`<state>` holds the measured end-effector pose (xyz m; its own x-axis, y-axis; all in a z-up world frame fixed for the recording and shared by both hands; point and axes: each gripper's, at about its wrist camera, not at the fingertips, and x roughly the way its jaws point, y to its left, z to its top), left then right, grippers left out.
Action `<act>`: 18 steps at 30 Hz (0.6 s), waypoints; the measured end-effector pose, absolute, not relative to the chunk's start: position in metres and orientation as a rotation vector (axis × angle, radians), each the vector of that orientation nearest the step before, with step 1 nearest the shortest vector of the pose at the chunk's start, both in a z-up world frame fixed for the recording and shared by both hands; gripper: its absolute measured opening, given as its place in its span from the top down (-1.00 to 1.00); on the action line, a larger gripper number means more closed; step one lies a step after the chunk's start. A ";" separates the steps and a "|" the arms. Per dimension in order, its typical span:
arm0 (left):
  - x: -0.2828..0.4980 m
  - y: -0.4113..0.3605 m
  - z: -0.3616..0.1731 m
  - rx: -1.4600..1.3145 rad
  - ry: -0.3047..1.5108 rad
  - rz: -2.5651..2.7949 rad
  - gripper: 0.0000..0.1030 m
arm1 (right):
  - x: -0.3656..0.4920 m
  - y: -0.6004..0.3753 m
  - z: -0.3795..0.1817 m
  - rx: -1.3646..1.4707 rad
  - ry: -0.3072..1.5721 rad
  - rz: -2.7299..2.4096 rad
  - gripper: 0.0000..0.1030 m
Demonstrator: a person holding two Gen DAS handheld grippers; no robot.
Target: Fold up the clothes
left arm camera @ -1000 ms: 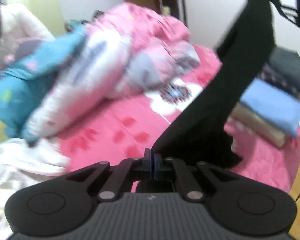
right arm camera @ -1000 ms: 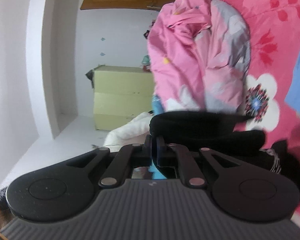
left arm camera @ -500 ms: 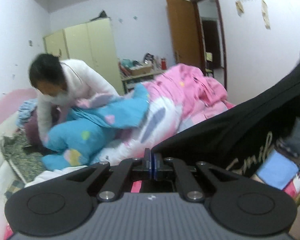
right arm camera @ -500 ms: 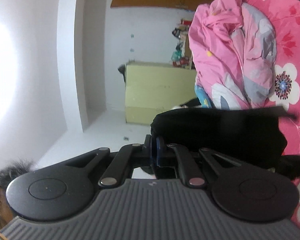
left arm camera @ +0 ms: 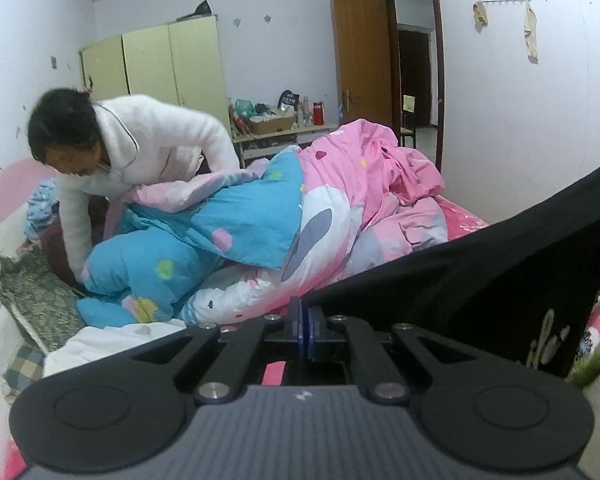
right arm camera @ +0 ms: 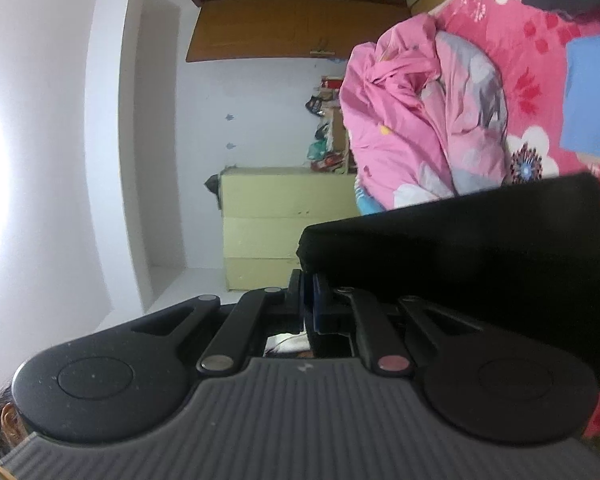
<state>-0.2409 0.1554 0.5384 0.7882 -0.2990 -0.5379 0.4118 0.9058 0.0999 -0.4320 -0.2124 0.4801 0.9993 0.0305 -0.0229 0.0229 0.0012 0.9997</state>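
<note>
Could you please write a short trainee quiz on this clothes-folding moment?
1. True or false: the left gripper is shut on the black fabric garment with pale lettering.
2. What does the right gripper hold? A) blue folded cloth B) the same black garment C) nothing
3. Fill in: the person in the white fleecy top bends over a blue and ____ quilt.

Key: 1 true; 2 B; 3 pink.

A bedroom in a lived-in home.
A bed (left arm camera: 466, 220) with a red flowered sheet carries heaped pink and blue quilts (left arm camera: 340, 208); pale yellow wardrobes (left arm camera: 168, 68), a cluttered side table (left arm camera: 284, 132) and a wooden door (left arm camera: 360, 52) line the walls.
</note>
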 end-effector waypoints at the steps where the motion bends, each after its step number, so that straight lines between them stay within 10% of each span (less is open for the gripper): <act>1: -0.229 0.157 0.536 0.218 0.544 -0.395 0.95 | -0.421 -0.214 0.480 1.553 0.046 0.002 0.95; 9: -0.095 0.152 0.473 0.250 0.630 -0.383 0.94 | -0.290 -0.258 0.436 1.494 0.130 0.003 0.95; 18: 0.077 0.136 0.283 0.263 0.785 -0.250 0.94 | -0.083 -0.326 0.239 1.534 0.355 0.011 0.95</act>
<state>0.0773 0.1359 0.2830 0.6812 -0.1231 -0.7217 0.3168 0.9383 0.1390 -0.0830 -0.3264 0.2394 0.9491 0.2273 -0.2183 0.2131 0.0476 0.9759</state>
